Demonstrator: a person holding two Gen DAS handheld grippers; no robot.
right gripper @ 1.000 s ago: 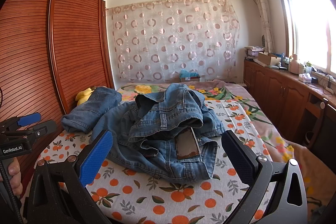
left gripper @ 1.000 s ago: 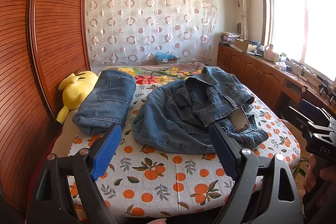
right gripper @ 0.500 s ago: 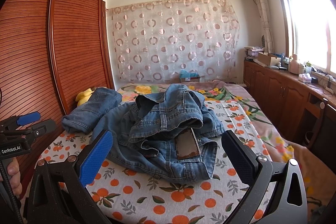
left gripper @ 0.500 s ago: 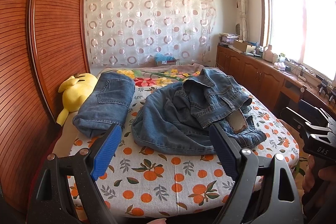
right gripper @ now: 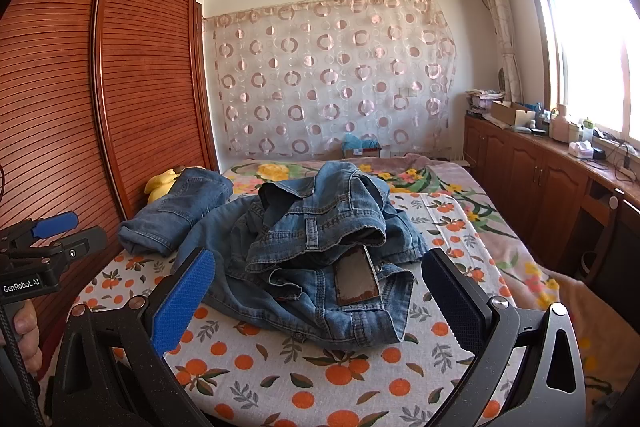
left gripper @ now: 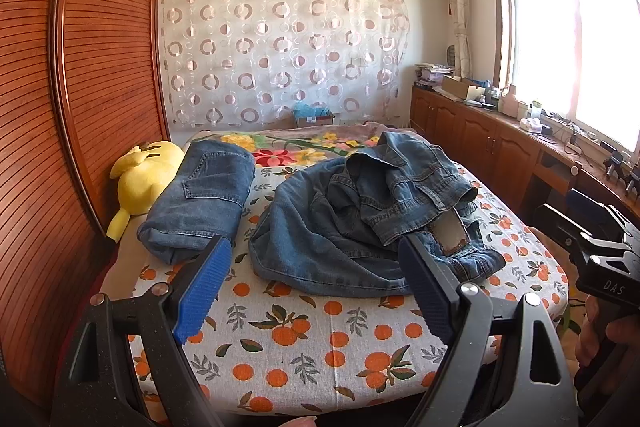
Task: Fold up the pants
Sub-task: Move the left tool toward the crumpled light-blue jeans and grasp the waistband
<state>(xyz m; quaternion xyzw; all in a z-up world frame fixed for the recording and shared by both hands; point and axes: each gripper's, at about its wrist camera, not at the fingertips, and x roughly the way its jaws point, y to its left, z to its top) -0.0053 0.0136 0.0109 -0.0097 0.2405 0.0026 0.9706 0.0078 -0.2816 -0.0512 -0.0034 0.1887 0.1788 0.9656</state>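
Note:
A crumpled pile of blue jeans (left gripper: 360, 223) (right gripper: 320, 251) lies in the middle of the bed, its waistband and a worn leather patch (right gripper: 357, 281) turned toward me. A folded pair of jeans (left gripper: 204, 195) (right gripper: 180, 211) rests at the left. My left gripper (left gripper: 316, 287) hovers open above the near part of the bed, short of the pile, with nothing between its blue pads. My right gripper (right gripper: 320, 299) is open too, held just in front of the waistband and apart from it. Each gripper also shows at the edge of the other's view, held by a hand.
The bed (left gripper: 320, 347) has an orange-print sheet. A yellow plush toy (left gripper: 144, 175) lies by the folded jeans against the wooden wardrobe (left gripper: 80, 107). Wooden cabinets (left gripper: 500, 147) with clutter run under the window at the right. A patterned curtain (right gripper: 332, 79) hangs behind.
The left wrist view has tilted up slightly, so the bed sits a little lower in frame. The right gripper and the clothes have not moved. Both grippers stay open.

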